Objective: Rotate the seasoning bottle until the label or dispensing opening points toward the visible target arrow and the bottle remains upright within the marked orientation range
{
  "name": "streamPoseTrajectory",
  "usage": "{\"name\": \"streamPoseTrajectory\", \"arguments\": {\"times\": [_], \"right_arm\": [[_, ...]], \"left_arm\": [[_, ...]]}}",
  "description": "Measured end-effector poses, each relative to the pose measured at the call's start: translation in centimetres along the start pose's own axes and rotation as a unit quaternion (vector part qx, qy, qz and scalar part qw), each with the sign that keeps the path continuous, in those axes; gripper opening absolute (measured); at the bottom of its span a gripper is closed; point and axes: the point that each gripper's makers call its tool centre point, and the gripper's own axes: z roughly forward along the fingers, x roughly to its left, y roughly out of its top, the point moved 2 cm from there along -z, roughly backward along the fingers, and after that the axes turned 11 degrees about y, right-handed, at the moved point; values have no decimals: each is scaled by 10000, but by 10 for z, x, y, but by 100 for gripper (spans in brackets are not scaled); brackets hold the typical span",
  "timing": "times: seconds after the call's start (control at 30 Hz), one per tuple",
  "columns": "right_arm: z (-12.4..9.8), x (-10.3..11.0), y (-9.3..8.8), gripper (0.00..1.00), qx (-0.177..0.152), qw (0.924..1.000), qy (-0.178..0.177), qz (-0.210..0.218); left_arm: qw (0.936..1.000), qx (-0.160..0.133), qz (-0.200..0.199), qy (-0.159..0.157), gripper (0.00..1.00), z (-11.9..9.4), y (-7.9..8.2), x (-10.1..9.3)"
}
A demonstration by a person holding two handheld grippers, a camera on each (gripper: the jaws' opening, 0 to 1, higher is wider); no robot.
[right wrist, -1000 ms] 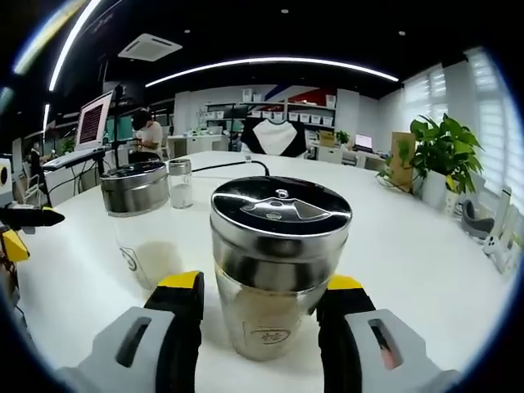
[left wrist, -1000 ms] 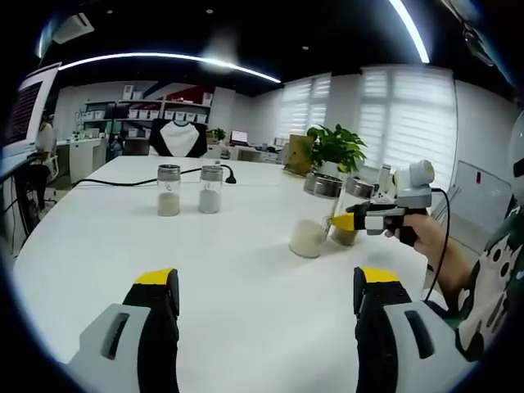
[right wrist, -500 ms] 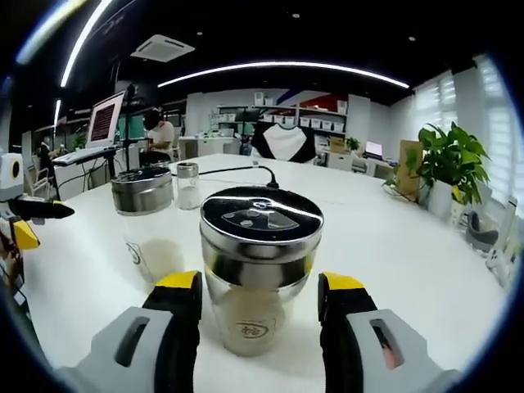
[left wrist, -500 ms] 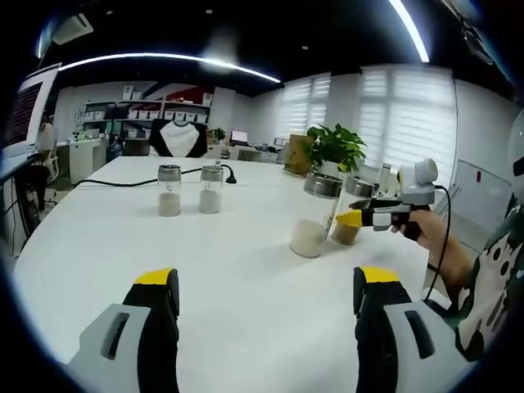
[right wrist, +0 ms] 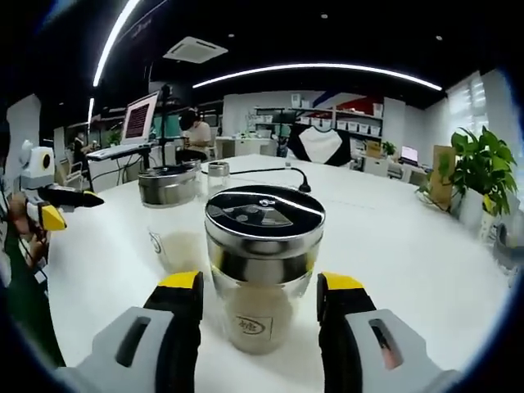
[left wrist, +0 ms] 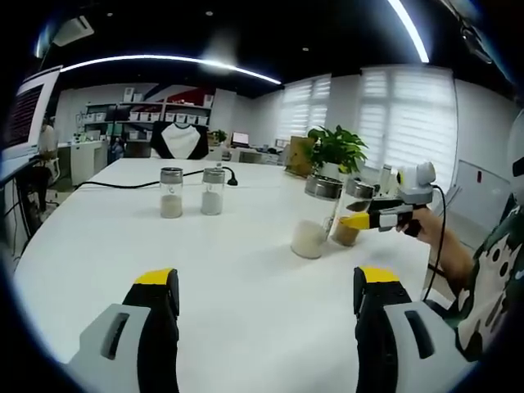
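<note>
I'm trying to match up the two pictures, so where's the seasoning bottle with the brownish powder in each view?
Left gripper view: brown-powder bottle at right of middle, at the tips of the right gripper, behind the white-powder bottle.
Right gripper view: centre foreground, upright between that gripper's jaws.
Shared landmark: the potted plant, at the right edge there.

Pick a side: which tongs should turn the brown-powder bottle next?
Right. The right tongs already straddle the brown-powder bottle, jaws open on either side of its glass. The left tongs sit open over bare table, well short of that bottle, with the white-powder bottle nearer.
</note>
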Motion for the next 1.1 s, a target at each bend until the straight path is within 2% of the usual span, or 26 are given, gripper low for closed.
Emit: {"name": "streamPoseTrajectory", "arguments": {"times": [0.1, 0.17, 0.33, 0.5, 0.77, 1.1], "right_arm": [[-1, 1, 0, 55, 30, 9999, 100, -71], [-3, 3, 4, 53, -152, 9995, 272, 55], [-5, -2, 5, 52, -36, 9996, 240, -140], [-3, 3, 3, 50, 41, 9987, 491, -162], [-3, -3, 1, 41, 24, 9989, 454, -136], [-3, -2, 1, 40, 19, 9989, 434, -178]], "left_arm": [[10000, -3, -5, -4, 93, 0, 0, 0], [10000, -7, 6, 26, 93, 0, 0, 1], [10000, -24, 26, 42, 93, -1, 1, 2], [10000, -17, 17, 34, 93, -1, 1, 2], [10000, -13, 4, 57, 93, -1, 1, 3], [10000, -16, 1, 48, 93, -1, 1, 2]]}}
